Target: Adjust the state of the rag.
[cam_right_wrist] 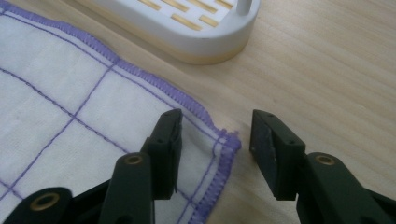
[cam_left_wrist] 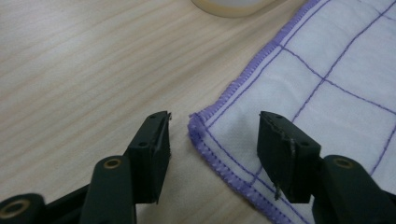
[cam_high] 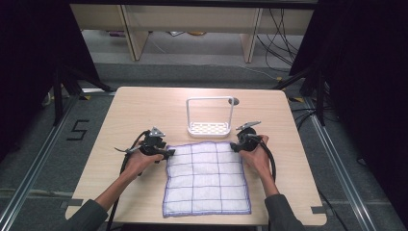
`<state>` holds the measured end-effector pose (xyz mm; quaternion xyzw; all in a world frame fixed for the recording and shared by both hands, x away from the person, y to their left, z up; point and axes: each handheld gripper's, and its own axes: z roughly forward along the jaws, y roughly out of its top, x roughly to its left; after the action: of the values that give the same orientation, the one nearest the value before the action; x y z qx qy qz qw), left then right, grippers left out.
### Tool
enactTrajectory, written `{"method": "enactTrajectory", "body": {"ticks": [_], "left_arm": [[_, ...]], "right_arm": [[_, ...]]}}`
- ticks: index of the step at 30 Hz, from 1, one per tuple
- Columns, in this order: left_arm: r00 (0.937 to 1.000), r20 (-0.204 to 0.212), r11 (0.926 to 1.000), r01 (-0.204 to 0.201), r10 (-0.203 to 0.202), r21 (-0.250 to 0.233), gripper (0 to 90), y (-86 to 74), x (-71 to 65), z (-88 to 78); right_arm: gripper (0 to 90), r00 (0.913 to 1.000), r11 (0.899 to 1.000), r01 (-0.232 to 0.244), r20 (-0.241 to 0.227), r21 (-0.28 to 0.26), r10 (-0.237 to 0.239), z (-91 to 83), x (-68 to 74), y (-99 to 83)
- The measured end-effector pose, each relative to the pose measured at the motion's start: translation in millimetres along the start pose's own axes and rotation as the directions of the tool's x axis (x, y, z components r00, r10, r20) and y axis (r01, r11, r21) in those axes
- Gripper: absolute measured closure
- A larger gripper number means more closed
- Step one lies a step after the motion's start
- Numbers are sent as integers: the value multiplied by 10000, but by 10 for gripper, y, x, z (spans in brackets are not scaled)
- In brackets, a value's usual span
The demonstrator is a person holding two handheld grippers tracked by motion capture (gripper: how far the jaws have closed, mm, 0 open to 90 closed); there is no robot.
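Two pairs of tongs, left (cam_left_wrist: 212, 135) and right (cam_right_wrist: 215, 140), stand with jaws apart astride the far corners of the white purple-checked cloth (cam_high: 207, 178) lying flat on the pale wooden bench (cam_high: 144, 106), where a shallow bite could, I judge, let the thin hem slip free.

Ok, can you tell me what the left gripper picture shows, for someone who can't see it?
The open black left claw sits low over a pale wooden table, its two jaws straddling the near corner of a white cloth with purple grid lines and purple stitched edging. The edge of a white plastic rack base peeks in at the top.
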<state>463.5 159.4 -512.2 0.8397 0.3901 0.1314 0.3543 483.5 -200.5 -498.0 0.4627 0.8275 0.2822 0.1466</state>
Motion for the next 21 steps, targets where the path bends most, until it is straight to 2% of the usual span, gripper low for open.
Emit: {"method": "enactTrajectory", "body": {"ticks": [2,3,4,5,8,10,13,15,16,17,18,19,20,21], "left_arm": [[9997,53,9997,-240,240,-2,503,5,-11,-4],[9995,61,9995,-312,313,-20,566,3,-15,-5],[9991,204,9993,-357,358,-88,597,0,-17,0],[9986,277,9989,-448,451,-109,642,2,-19,0],[9973,359,9978,-629,637,-206,770,1,-28,-2],[9972,356,9974,-642,654,-338,831,0,-35,-9],[9958,408,9958,-806,824,-441,855,12,-43,-41],[9958,464,9954,-764,791,-576,860,28,-40,-73],[9952,462,9944,-831,862,-649,862,37,-35,-90],[9951,429,9937,-858,891,-726,863,49,-32,-109],[9950,396,9924,-876,912,-866,864,65,-29,-136],[9950,394,9919,-881,920,-914,864,79,-29,-156],[9951,412,9906,-848,897,-1071,865,94,-32,-176],[9949,392,9891,-880,932,-1185,865,111,-34,-202]], "right_arm": [[560,10000,10000,14,9,-65,-14,3,-4,-4],[584,10000,9999,2,-58,-124,-3,9,-8,-10],[596,9996,9997,-221,-182,-38,220,-3,2,-12],[618,9997,9999,-90,-233,-102,88,-1,-11,-15],[740,9986,9995,-307,-443,-117,301,-2,19,-16],[806,9985,9994,-147,-528,-309,131,8,24,-27],[839,9988,9992,267,-412,-291,-279,-17,39,-9],[846,9985,9987,258,-475,-432,-279,-47,43,3],[848,9988,9975,210,-424,-676,-239,-56,45,5],[849,9987,9978,169,-469,-642,-199,-99,40,18],[850,9986,9967,86,-510,-812,-128,-120,40,22],[851,9981,9941,372,-448,-1015,-419,-160,20,32],[851,9986,9926,142,-493,-1208,-203,-177,36,35],[852,9976,9883,444,-459,-1462,-516,-207,18,46]]}}
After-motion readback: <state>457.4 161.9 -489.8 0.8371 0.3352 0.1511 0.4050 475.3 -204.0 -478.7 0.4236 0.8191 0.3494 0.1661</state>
